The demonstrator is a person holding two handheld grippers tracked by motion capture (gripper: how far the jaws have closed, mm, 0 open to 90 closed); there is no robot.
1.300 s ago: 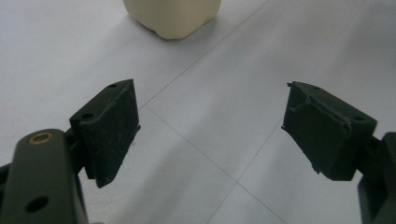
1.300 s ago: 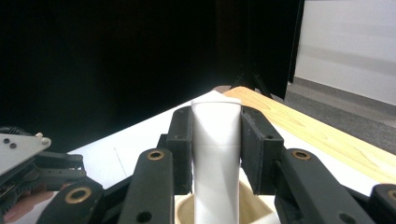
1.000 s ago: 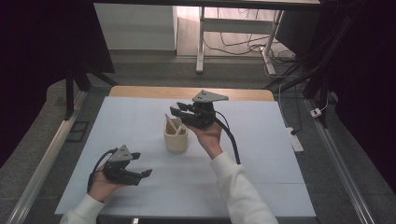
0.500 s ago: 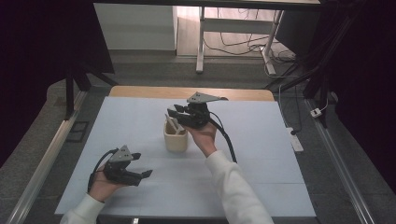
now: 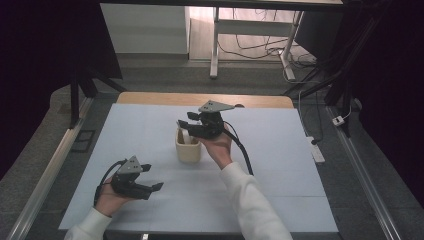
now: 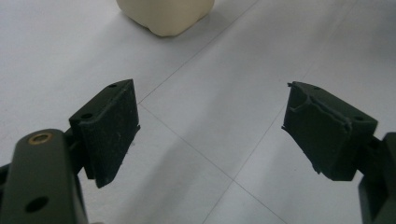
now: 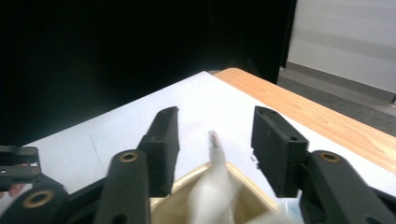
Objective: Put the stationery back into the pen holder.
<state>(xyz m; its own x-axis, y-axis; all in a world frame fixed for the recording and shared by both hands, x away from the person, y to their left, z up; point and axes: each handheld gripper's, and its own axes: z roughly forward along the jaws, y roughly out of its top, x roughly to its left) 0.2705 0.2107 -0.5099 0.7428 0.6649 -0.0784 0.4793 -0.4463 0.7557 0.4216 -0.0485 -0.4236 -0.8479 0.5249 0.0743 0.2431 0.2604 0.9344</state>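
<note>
Resting at seven o'clock on the bench (image 5: 150, 125), the left tongs (image 5: 150, 178) are gaping wide, holding nothing. Mid-bench, a cream cup (image 5: 188, 147) is holding a white utensil (image 7: 215, 154). Hovering above it, the right tongs (image 5: 186, 125) are just opening, pads clear of the blurred utensil.

Right gripper (image 5: 189, 125) jaws just opened; white stick (image 7: 215, 154) now loose between them, blurred, standing in cup (image 5: 188, 146). Earlier, jaws pinched narrow. Right hand (image 5: 218, 145) shifted slightly toward 12 o'clock, gripper now over cup's 1 o'clock rim.
</note>
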